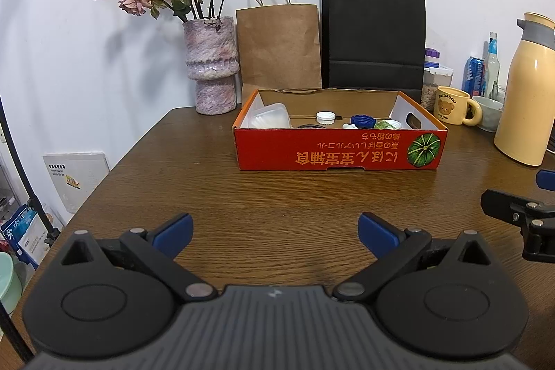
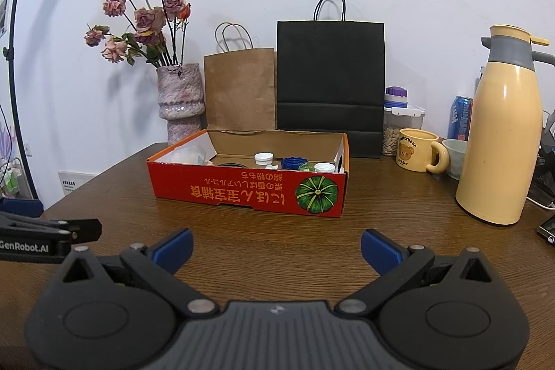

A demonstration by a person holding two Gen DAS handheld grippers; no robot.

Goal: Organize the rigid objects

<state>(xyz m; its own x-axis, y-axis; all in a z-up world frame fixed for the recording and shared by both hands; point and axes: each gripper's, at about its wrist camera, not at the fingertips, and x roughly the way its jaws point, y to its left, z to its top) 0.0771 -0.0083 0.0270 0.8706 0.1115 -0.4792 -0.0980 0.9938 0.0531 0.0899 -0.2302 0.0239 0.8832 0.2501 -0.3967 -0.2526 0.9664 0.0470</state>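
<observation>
Left gripper (image 1: 275, 233) and right gripper (image 2: 276, 248) — both spread wide, empty, glossy red cardboard box (image 2: 248, 193), wood-grain table (image 1: 277, 196).

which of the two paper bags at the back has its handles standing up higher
The black paper bag, standing to the right of the brown paper bag. It is the taller bag, and its thin dark handles loop well above the brown bag's pale ones.

Near worktop (image 2: 277, 231): bare wood up to the box.
Ahead: red box (image 2: 249, 193), open-topped.
Right: thermos (image 2: 499, 141), mug (image 2: 418, 149).
Behind: vase (image 2: 180, 103), bags (image 2: 329, 82).
</observation>
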